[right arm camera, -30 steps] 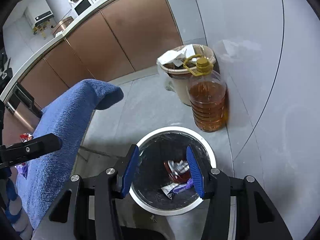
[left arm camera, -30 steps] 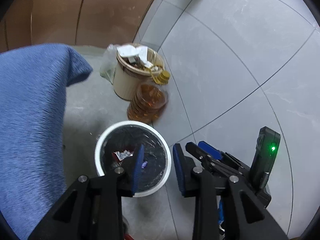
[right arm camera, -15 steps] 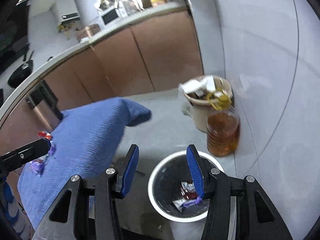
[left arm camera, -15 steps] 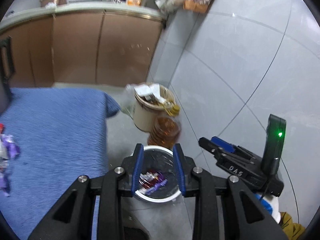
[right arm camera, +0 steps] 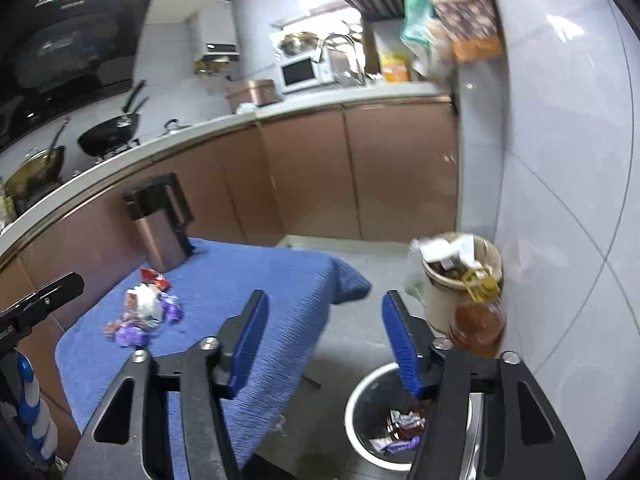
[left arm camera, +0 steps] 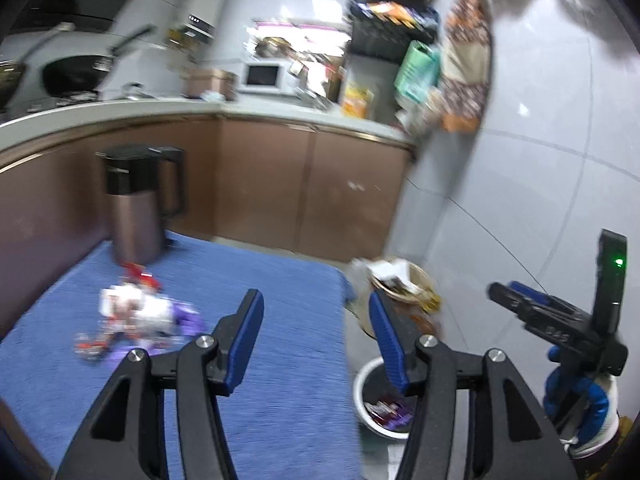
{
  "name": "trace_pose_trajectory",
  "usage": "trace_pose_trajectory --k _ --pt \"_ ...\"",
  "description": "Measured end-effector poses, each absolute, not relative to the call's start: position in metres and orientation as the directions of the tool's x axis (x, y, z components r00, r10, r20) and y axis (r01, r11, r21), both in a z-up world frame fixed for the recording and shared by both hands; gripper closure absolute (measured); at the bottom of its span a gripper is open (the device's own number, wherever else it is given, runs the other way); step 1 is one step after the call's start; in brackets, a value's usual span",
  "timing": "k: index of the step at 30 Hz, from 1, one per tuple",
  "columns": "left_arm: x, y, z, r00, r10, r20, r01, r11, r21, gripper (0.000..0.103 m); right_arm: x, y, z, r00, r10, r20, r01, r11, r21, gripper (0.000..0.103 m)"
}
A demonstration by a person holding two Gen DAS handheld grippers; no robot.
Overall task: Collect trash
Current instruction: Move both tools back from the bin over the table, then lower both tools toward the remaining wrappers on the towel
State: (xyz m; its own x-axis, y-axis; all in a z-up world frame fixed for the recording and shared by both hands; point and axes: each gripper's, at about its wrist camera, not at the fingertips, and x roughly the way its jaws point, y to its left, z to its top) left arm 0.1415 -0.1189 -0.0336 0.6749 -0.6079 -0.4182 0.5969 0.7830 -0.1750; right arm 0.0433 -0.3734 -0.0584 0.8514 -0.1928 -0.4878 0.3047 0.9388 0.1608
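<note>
Between pickups. Left gripper (left arm camera: 316,340) and right gripper (right arm camera: 322,338): jaws opening, nothing between them. Wrappers (right arm camera: 142,314) lie near the worktop's (right arm camera: 280,280) far-left corner by the kettle (right arm camera: 160,224); bin (right arm camera: 362,396) on the floor off its right edge. Next: reach for the pile.

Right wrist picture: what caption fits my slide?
Open right gripper above white bin, wrappers waiting on blue cloth.

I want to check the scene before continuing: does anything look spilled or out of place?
Yes. Wrappers lie scattered on the blue cloth beside the kettle, not in the white bin. Nothing looks spilled or damaged.
</note>
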Motion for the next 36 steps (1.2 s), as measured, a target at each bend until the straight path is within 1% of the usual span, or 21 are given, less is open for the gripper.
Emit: trace_pose_trajectory --k 2,6,12,21,28,36 --pt "0.141 -0.090 -0.028 0.720 -0.565 -0.402 0.547 0.819 -0.172 0.049 0.043 -0.360 -0.048 0.864 -0.193 -0.466 0.290 0.946 0.145 0.030" --pt "0.137 -0.040 -0.027 0.795 -0.475 -0.377 0.450 0.879 -0.159 0.049 0.046 -0.337 -0.035 0.882 -0.168 -0.440 0.249 0.960 0.131 0.030" --pt "0.133 0.024 -0.034 0.856 -0.372 -0.358 0.338 0.928 -0.156 0.049 0.050 -0.305 -0.019 0.899 -0.134 -0.418 0.192 0.976 0.099 0.029" --pt "0.121 0.093 -0.043 0.919 -0.224 -0.326 0.191 0.973 -0.131 0.049 0.058 -0.273 -0.004 0.917 -0.082 -0.389 0.113 0.992 0.059 0.029" --pt "0.129 0.116 -0.053 0.921 -0.182 -0.344 0.144 0.981 -0.133 0.049 0.072 -0.252 -0.008 0.909 -0.052 -0.414 0.075 0.996 0.039 0.029" --pt "0.156 0.125 -0.072 0.895 -0.194 -0.402 0.148 0.979 -0.143 0.049 0.099 -0.234 -0.021 0.888 -0.017 -0.460 0.036 0.999 0.033 0.029"
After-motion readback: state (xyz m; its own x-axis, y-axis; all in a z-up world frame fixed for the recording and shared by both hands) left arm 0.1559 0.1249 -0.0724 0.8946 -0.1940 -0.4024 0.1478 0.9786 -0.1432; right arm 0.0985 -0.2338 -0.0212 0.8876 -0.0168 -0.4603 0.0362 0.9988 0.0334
